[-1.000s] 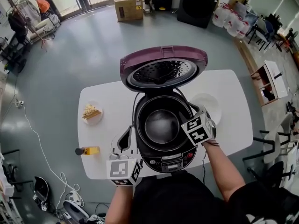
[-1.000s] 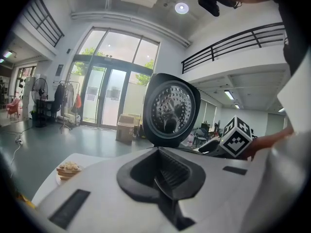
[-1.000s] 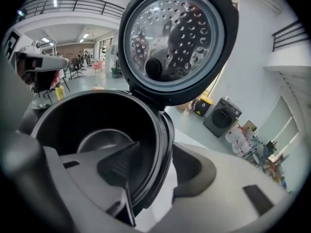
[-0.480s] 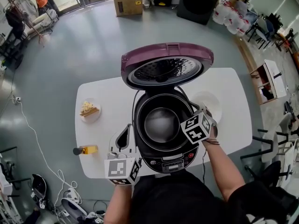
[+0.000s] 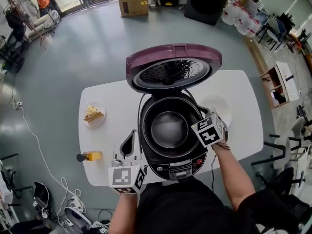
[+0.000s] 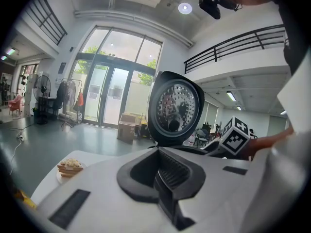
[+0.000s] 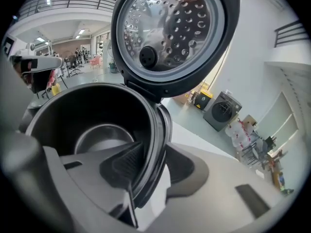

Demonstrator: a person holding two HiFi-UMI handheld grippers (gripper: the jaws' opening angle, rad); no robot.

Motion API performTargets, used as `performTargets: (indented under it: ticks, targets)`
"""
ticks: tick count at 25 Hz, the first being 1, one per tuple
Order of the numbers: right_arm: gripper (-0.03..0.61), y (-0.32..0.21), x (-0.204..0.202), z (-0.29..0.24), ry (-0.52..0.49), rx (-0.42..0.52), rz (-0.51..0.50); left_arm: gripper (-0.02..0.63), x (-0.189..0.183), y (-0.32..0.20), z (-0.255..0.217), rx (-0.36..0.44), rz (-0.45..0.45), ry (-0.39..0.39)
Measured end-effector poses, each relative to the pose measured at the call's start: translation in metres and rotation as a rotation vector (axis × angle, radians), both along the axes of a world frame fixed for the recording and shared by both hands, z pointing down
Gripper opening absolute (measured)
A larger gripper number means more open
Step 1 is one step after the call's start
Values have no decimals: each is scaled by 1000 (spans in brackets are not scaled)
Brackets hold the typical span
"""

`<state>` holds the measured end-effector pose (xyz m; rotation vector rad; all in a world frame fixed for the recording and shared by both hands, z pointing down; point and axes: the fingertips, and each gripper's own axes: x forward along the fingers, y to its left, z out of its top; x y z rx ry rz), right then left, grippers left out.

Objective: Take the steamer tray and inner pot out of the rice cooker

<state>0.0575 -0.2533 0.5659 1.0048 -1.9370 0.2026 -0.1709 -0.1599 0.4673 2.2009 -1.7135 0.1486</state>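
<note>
Tabletop [image 5: 243, 96], white, carries the rice cooker [image 5: 171, 168] at its middle. Purple lid [image 5: 170, 57] stands raised at the cooker's far side. Inner pot [image 5: 168, 130] sits inside the cooker. Right gripper [image 7: 148, 166] straddles the cooker's right-hand edge, one jaw inside the pot and one outside; its jaws have just been closing and stand narrow, with a gap showing at the outer pad. Left gripper [image 6: 165, 174], at the cooker's front left, has its jaws together on nothing. Plate of food [image 5: 93, 117] lies left of the cooker.
</note>
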Motion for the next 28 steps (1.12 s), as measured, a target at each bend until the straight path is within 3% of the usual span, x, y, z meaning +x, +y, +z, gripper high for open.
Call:
performTargets:
  ticks: [10, 16, 17, 23, 28]
  targets:
    - [144, 3, 0, -2, 63, 38, -24, 0, -2, 4, 0, 2, -14, 0]
    - [118, 7, -2, -12, 48, 78, -24, 0, 3, 5, -3, 12, -4, 2]
    - [83, 8, -4, -15, 34, 83, -21, 0, 3, 5, -3, 13, -4, 2]
    - [52, 7, -5, -18, -151, 16, 67, 0, 3, 7, -5, 13, -3, 4]
    - [18, 6, -3, -25, -377, -66, 180, 0, -2, 11, -4, 10, -7, 1]
